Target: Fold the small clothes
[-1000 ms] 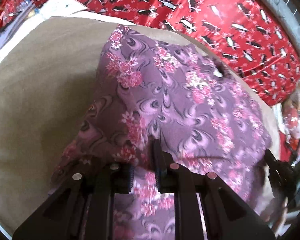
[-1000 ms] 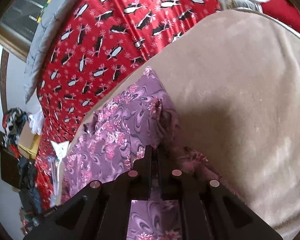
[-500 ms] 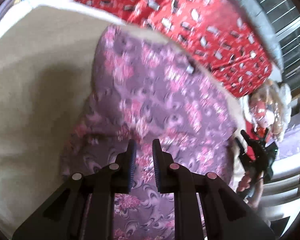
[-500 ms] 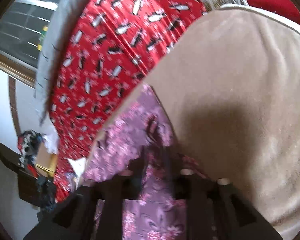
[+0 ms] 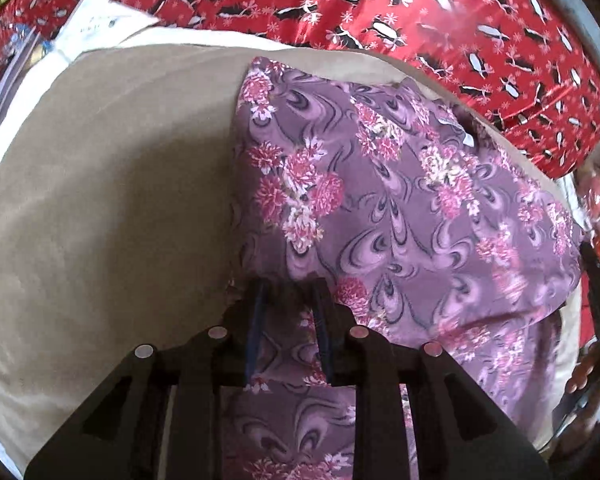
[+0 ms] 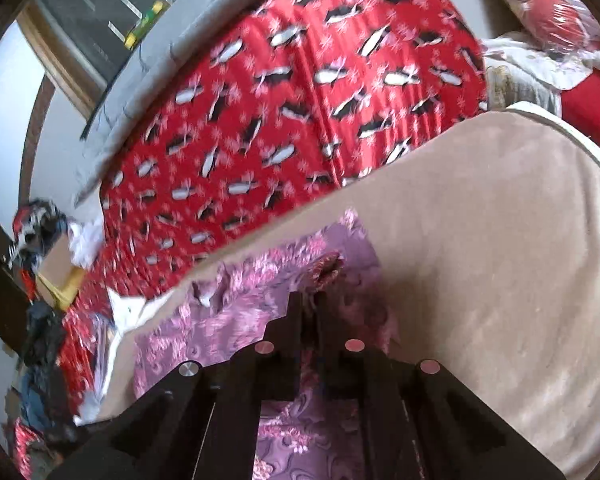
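A purple flowered garment (image 5: 380,200) lies on a beige blanket (image 5: 100,200), its left edge folded straight. My left gripper (image 5: 290,296) points down at the garment's near left part. Its jaws are opening, with the cloth showing in the gap and the pads standing off it. In the right wrist view the same garment (image 6: 228,320) stretches away to the left. My right gripper (image 6: 307,304) is shut on a raised pinch of its edge, where it meets the bare beige blanket (image 6: 500,260).
A red blanket with a penguin print (image 5: 420,20) lies beyond the beige one and also shows in the right wrist view (image 6: 280,120). White papers (image 5: 96,20) sit at the far left. A heap of clothes and boxes (image 6: 36,232) stands by the wall.
The left jaws have spread apart and that gripper has shifted toward the garment's left edge. The right gripper has risen a little; its jaws looked apart half a second ago and are together again.
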